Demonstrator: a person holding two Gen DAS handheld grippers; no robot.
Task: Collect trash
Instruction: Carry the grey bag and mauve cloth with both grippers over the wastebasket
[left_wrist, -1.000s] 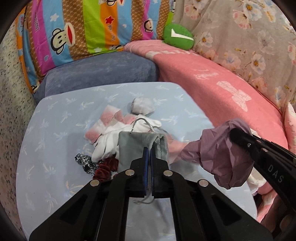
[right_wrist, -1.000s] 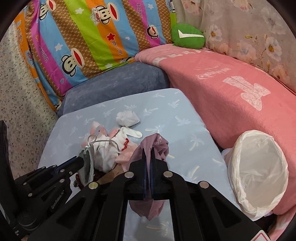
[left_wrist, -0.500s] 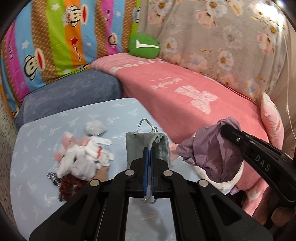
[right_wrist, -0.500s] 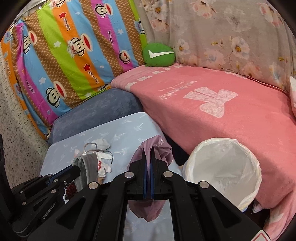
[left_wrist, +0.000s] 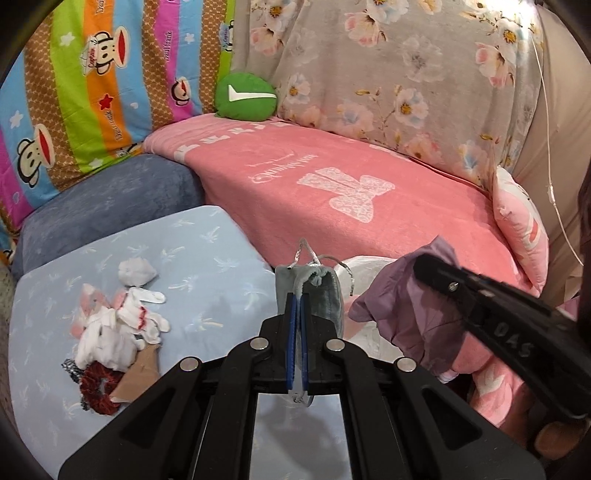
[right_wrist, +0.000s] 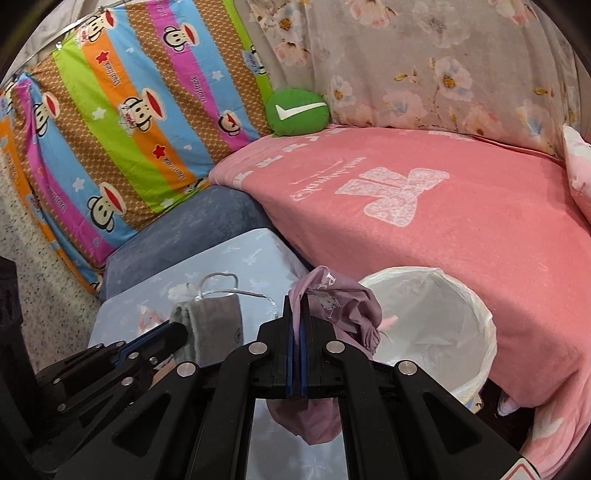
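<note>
My left gripper (left_wrist: 295, 299) is shut on a grey pouch (left_wrist: 325, 295) with a silver cord, held above the table's right edge. It shows in the right wrist view (right_wrist: 212, 325) at lower left. My right gripper (right_wrist: 297, 306) is shut on a crumpled purple cloth (right_wrist: 340, 306), held just left of a white-lined trash bin (right_wrist: 436, 317). The cloth (left_wrist: 410, 310) hangs right of the pouch, partly hiding the bin (left_wrist: 364, 264) behind. A pile of white socks (left_wrist: 118, 325), a dark red scrunchie (left_wrist: 98, 384) and brown paper (left_wrist: 138, 369) lies on the light blue table (left_wrist: 207, 266).
A pink blanket (right_wrist: 443, 206) covers the sofa behind the bin. A blue-grey cushion (left_wrist: 107, 199), a striped monkey-print pillow (right_wrist: 122, 110) and a green cushion (left_wrist: 245, 98) sit at the back. A crumpled white tissue (left_wrist: 135, 271) lies beyond the sock pile.
Both grippers have swung right, away from the sock pile toward the bin, each still holding its item. The bin now sits closer to the purple cloth.
</note>
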